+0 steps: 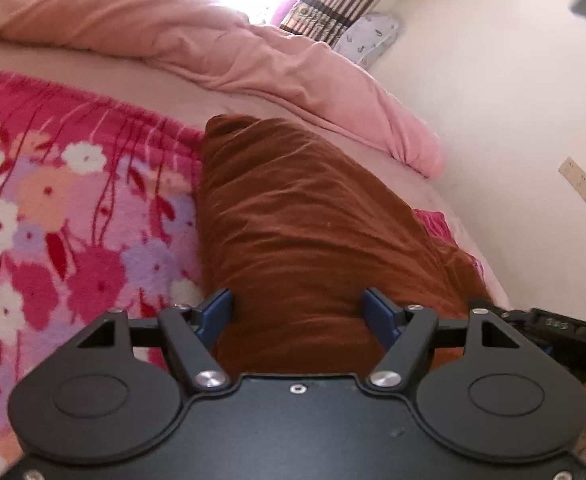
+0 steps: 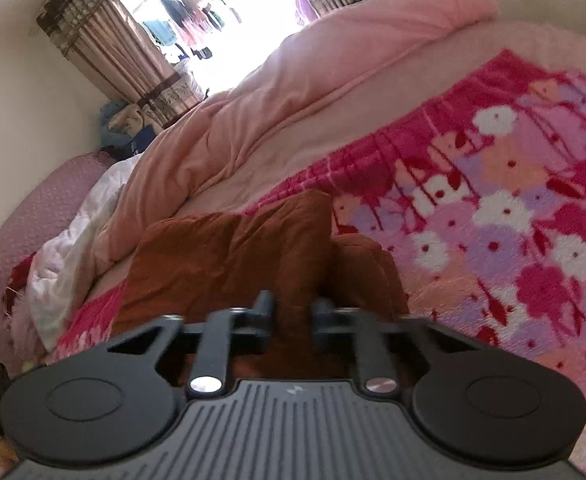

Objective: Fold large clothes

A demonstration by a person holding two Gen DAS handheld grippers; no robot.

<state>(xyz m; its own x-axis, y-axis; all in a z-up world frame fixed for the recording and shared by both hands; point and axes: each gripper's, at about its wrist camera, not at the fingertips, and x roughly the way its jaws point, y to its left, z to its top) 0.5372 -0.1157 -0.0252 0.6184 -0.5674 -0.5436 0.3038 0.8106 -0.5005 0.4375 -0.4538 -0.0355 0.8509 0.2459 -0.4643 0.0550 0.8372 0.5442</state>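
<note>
A rust-brown garment lies in a long folded strip on the floral blanket, running away from me. My left gripper is open, its blue-padded fingers wide apart over the near end of the brown cloth. In the right wrist view the same brown garment lies bunched ahead. My right gripper has its jaws close together with a raised fold of the brown cloth pinched between them. Part of the right gripper shows at the left wrist view's right edge.
A pink and red floral blanket covers the bed. A pink quilt is heaped at the far side, with a white sheet beside it. A white wall with a socket stands right. A curtained window is beyond the bed.
</note>
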